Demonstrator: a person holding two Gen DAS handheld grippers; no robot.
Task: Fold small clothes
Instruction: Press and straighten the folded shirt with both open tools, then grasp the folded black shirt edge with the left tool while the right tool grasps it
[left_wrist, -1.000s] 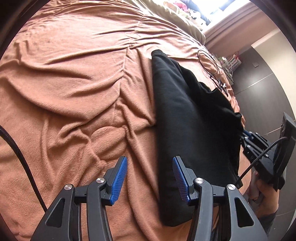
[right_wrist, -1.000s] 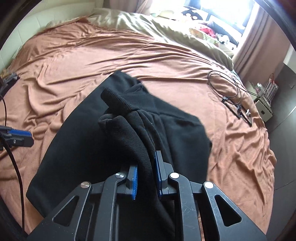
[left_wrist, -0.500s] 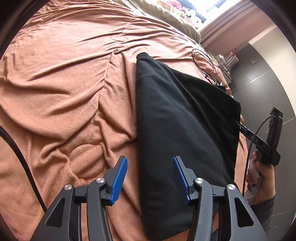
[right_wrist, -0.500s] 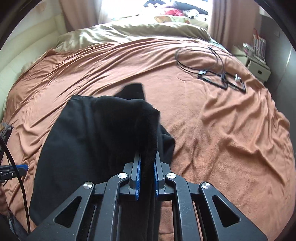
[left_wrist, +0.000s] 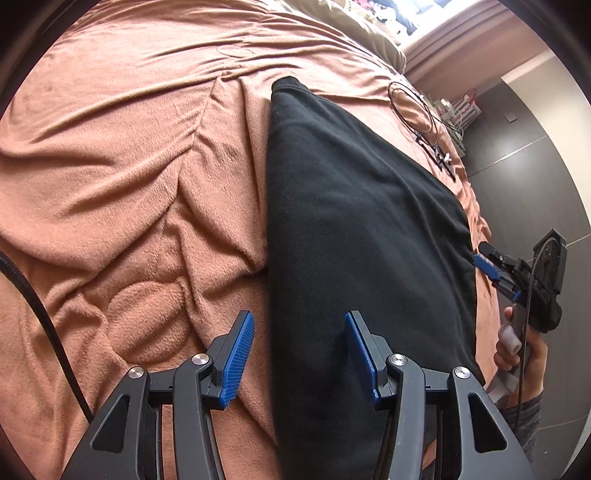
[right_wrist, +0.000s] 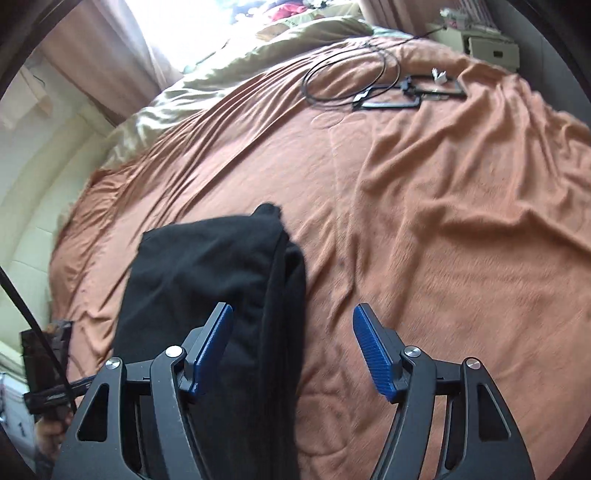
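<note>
Garment flat on blanket under just-opened, wide, empty right claw.

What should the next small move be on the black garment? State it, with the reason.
Probably lower the left gripper and close it on the black garment near edge, ready for a further fold. The right gripper has just been opening and no longer pinches the cloth, which lies folded lengthwise on the orange blanket; the left jaws straddle that edge.

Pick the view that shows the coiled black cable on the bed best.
The right wrist view: the coiled black cable lies whole on the orange blanket, its plug end visible. The left wrist view shows it small and squeezed near the picture's edge.
</note>
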